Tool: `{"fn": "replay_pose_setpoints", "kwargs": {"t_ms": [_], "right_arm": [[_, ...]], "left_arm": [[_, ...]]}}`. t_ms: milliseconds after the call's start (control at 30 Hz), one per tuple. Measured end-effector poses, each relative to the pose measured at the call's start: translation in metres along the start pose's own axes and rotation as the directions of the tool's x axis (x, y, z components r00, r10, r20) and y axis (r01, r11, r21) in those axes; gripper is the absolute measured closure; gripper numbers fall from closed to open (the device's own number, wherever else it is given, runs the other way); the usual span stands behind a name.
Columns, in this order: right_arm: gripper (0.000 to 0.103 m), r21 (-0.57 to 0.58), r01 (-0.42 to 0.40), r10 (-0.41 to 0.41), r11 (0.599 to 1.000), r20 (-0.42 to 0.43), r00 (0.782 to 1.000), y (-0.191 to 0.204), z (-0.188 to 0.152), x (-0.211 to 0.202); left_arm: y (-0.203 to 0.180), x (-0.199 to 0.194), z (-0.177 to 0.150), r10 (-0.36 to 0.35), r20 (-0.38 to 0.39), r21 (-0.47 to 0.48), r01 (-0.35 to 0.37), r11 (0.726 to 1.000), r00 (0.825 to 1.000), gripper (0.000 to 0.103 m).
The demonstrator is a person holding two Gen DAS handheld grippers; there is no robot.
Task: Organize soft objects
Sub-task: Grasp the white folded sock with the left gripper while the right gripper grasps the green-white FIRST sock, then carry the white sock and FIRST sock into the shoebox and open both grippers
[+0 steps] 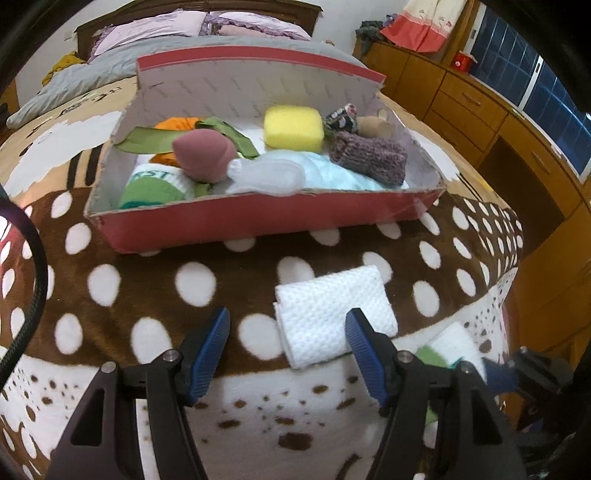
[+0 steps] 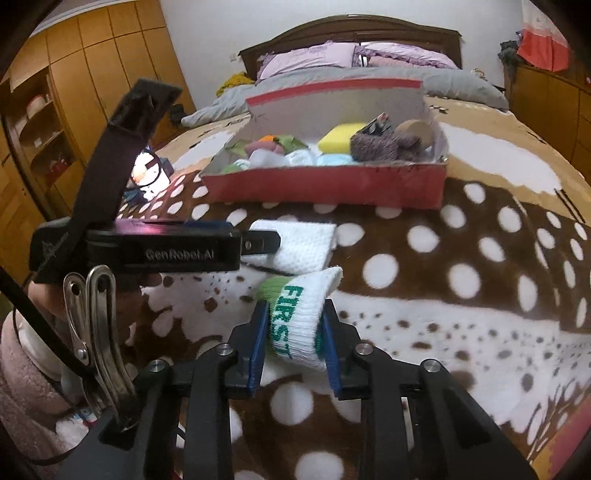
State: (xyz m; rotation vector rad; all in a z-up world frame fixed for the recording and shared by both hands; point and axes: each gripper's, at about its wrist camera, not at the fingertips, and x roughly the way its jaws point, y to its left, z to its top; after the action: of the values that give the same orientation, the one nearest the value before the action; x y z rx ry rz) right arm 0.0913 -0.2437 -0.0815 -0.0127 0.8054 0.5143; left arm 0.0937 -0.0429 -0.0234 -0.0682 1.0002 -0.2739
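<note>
A red cardboard box (image 1: 258, 218) sits on the bed and holds several soft things: a yellow sponge (image 1: 293, 127), a purple knit piece (image 1: 367, 157), a pink plush (image 1: 203, 153), a green-and-white sock (image 1: 155, 184). A folded white cloth (image 1: 332, 314) lies on the blanket in front of my left gripper (image 1: 286, 332), which is open and empty just short of it. My right gripper (image 2: 293, 332) is shut on a white-and-green sock (image 2: 303, 317) printed "FIRST", low over the blanket. The box (image 2: 325, 184) and cloth (image 2: 299, 243) also show in the right wrist view.
The bed is covered by a brown blanket with white spots (image 1: 184, 288). Pillows (image 1: 155, 33) and a grey quilt lie at the head. Wooden drawers (image 1: 480, 110) stand to the right, a wooden wardrobe (image 2: 74, 92) to the left. The left gripper's body (image 2: 147, 251) reaches toward the cloth.
</note>
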Motion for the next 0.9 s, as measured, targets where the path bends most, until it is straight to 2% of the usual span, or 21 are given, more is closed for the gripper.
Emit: {"fn": "replay_pose_setpoints", "kwargs": {"t_ms": [333, 500, 633, 833, 900], "right_arm": [[0.075, 0.036, 0.052, -0.053, 0.998, 0.033, 0.998, -0.02, 0.003, -0.013], [0.075, 0.055, 0.06, -0.062, 0.997, 0.04, 0.997, -0.027, 0.004, -0.014], [0.075, 0.063, 0.064, -0.067, 0.996, 0.044, 0.997, -0.03, 0.005, -0.015], [0.075, 0.068, 0.071, -0.074, 0.995, 0.051, 0.996, -0.031, 0.008, -0.014], [0.075, 0.069, 0.073, -0.077, 0.995, 0.053, 0.996, -0.031, 0.008, -0.014]], "left_arm": [[-0.025, 0.016, 0.005, -0.011, -0.007, 0.05, 0.011, 0.999, 1.0, 0.034], [-0.035, 0.02, 0.001, 0.022, 0.007, 0.095, -0.023, 0.995, 1.0, 0.034], [-0.036, 0.02, 0.0, 0.019, 0.014, 0.096, -0.02, 0.995, 1.0, 0.037], [-0.035, 0.016, -0.003, 0.024, 0.038, 0.101, -0.028, 0.994, 0.999, 0.057], [-0.031, 0.013, -0.004, 0.011, 0.041, 0.089, -0.014, 0.996, 0.999, 0.068]]}}
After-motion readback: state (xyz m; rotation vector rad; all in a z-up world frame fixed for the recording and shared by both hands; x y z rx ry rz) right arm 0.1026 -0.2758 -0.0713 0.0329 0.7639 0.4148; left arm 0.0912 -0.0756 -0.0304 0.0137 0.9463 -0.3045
